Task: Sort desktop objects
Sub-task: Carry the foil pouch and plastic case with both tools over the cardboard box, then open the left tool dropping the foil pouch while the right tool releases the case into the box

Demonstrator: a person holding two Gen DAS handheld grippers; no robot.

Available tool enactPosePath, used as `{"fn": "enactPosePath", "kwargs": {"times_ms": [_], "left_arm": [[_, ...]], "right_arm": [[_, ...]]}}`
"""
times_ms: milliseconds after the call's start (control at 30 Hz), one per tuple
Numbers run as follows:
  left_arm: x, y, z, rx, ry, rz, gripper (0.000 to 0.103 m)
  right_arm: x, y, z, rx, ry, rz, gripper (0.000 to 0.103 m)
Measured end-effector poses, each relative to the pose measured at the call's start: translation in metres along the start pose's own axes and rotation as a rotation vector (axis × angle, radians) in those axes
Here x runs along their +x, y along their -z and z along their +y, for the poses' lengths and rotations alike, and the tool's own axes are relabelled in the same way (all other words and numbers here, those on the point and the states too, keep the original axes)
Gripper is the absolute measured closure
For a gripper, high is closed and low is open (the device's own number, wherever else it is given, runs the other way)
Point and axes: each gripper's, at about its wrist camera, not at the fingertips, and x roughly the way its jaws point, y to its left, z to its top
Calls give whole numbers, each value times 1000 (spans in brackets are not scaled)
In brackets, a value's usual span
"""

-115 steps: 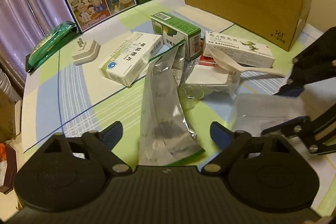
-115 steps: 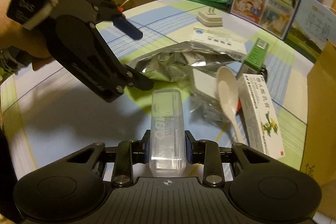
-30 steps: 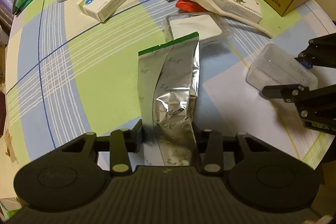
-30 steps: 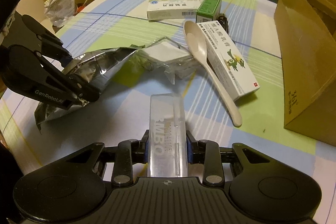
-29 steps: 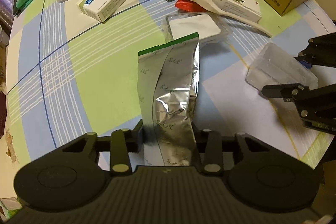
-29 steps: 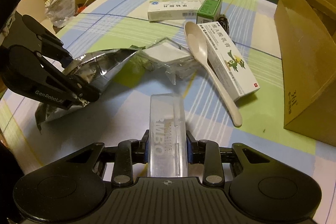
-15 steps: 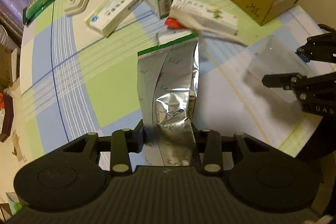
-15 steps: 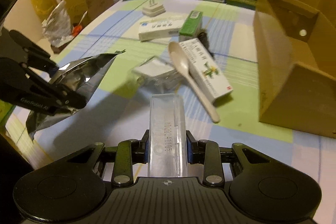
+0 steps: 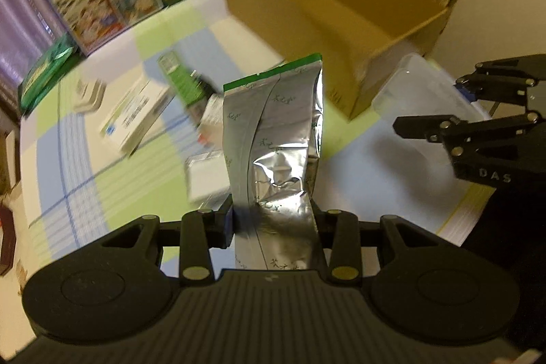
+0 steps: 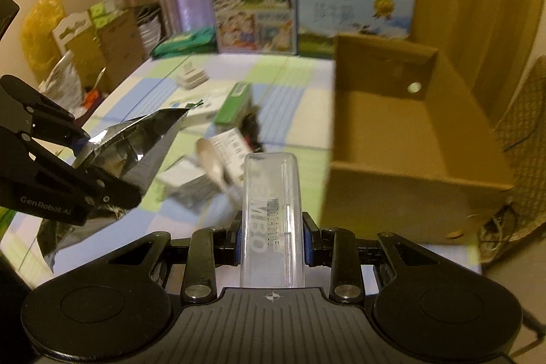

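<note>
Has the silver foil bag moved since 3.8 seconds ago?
Yes. The foil bag is up off the table, clamped in the left gripper, nearer the cardboard box.

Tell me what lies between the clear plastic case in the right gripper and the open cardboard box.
Nothing: in the right wrist view only bare tablecloth shows between the clear plastic case and the cardboard box; the clutter sits left.
</note>
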Motion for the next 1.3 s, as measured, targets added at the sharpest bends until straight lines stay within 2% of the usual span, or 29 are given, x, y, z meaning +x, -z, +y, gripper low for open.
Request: {"fn": "enactPosePath", "kwargs": {"times_ms": [300, 500, 867, 1100, 1300], "left_arm": [[1, -61, -43, 9, 55, -48, 69], [8, -104, -60, -26, 96, -83, 69], [44, -174, -55, -172, 124, -114, 69], [67, -194, -53, -237, 136, -134, 69], [86, -204, -54, -255, 136, -135, 69]], "right_arm": [[-38, -26, -71, 81, 68, -75, 74], [-44, -51, -112, 101, 112, -97, 74], [-8, -86, -161, 151, 120, -96, 74], [15, -97, -178, 167, 120, -96, 74], [33, -100, -185, 169, 114, -80, 74]]}}
